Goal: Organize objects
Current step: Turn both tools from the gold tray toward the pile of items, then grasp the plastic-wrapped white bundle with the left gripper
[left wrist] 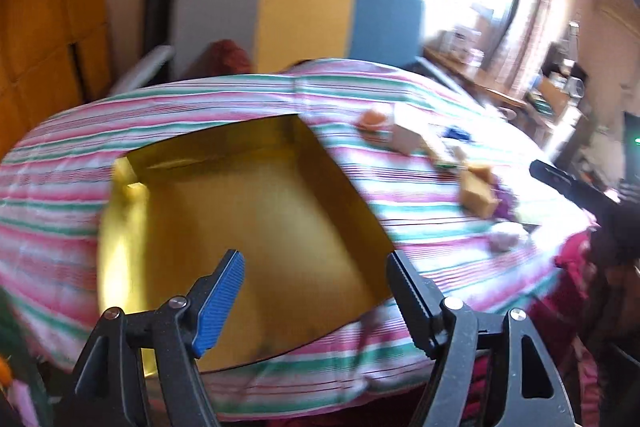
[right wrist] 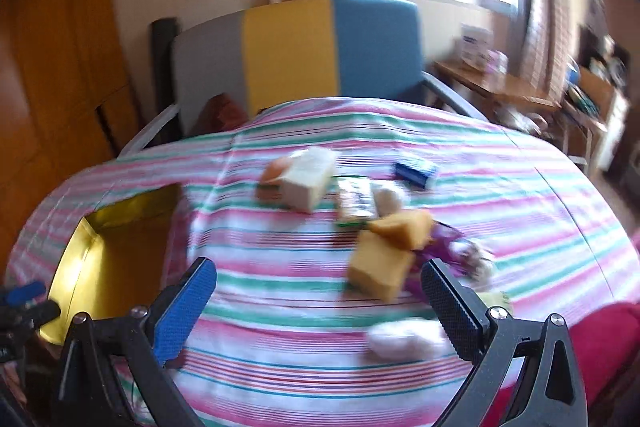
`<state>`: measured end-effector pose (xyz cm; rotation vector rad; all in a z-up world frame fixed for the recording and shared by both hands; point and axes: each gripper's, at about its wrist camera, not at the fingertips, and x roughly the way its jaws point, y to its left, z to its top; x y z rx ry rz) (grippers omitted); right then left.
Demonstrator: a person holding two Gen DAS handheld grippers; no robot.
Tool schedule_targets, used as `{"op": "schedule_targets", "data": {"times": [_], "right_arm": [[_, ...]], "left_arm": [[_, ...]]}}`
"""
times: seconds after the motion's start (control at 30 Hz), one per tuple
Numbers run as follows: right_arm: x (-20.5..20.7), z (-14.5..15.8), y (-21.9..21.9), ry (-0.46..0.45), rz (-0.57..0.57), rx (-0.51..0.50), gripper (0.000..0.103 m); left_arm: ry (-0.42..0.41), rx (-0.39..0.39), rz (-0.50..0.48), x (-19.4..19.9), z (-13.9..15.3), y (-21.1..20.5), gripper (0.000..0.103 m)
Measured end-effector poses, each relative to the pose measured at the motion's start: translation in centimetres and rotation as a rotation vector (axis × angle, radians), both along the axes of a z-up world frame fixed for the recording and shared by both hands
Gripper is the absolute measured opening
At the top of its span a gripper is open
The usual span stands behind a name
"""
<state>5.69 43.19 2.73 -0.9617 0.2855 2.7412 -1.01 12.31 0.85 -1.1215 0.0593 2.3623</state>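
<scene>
A gold box (left wrist: 256, 219) lies open on a striped cloth (left wrist: 420, 183); it also shows at the left of the right wrist view (right wrist: 116, 251). My left gripper (left wrist: 316, 267) is open and empty, just above the box's near side. My right gripper (right wrist: 320, 279) is open and empty, low over the cloth. Ahead of it lies a blurred pile: two yellow blocks (right wrist: 380, 267), a white box (right wrist: 308, 183), an orange item (right wrist: 276, 169), a blue box (right wrist: 416, 173), a green packet (right wrist: 354, 203), a purple wrapper (right wrist: 444, 239) and a white soft lump (right wrist: 404, 339).
A chair (right wrist: 296, 55) with a grey, yellow and blue back stands behind the table. A wooden wardrobe (right wrist: 52, 67) is at the left. Cluttered wooden desks (right wrist: 520, 87) stand at the right under a bright window. A red cloth (right wrist: 612, 331) lies at the near right.
</scene>
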Motion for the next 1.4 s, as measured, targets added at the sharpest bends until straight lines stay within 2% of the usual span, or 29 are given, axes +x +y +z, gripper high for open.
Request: {"op": "schedule_targets", "data": {"times": [0.13, 0.3, 0.47, 0.53, 0.63, 0.83, 0.97, 1.03, 1.1, 1.17, 1.4], "right_arm": [[2.3, -0.3, 7.4, -0.004, -0.185, -0.107, 0.103], [4.5, -2.0, 12.8, -0.017, -0.327, -0.201, 0.103], [4.5, -4.0, 14.1, -0.038, -0.35, -0.273, 0.103], [4.5, -3.9, 14.3, -0.015, -0.345, -0.29, 0.103], [4.6, -4.1, 14.8, 0.0, -0.339, -0.323, 0.103], [5.1, -4.1, 14.8, 0.049, -0.322, -0.335, 0.103], [5.3, -4.0, 14.7, 0.074, -0.318, -0.343, 0.103], [5.2, -4.1, 14.7, 0.072, -0.313, -0.344, 0.103], [5.2, -4.1, 14.6, 0.068, -0.313, -0.343, 0.103], [5.1, -4.1, 14.6, 0.065, -0.313, -0.342, 0.103], [4.6, -4.4, 14.5, 0.015, -0.322, -0.327, 0.103]], "left_arm": [[-0.007, 0.024, -0.144, -0.1, 0.6, 4.7, 0.074], [-0.029, 0.027, -0.357, 0.3, -0.1, 12.5, 0.074], [-0.084, -0.015, -0.498, 0.8, -2.9, 19.0, 0.073], [-0.121, -0.029, -0.538, 1.0, -4.1, 21.6, 0.073], [-0.128, -0.038, -0.59, 1.3, -5.1, 24.4, 0.072], [-0.165, -0.069, -0.645, 1.5, -7.0, 29.3, 0.072], [-0.162, -0.102, -0.653, 1.6, -8.8, 31.5, 0.072], [-0.147, -0.115, -0.658, 1.5, -9.6, 32.0, 0.06], [-0.162, -0.122, -0.666, 1.2, -10.4, 32.2, 0.04], [-0.177, -0.108, -0.65, 0.9, -10.9, 31.6, 0.032], [-0.163, -0.062, -0.61, 1.1, -9.5, 27.2, 0.03]]}}
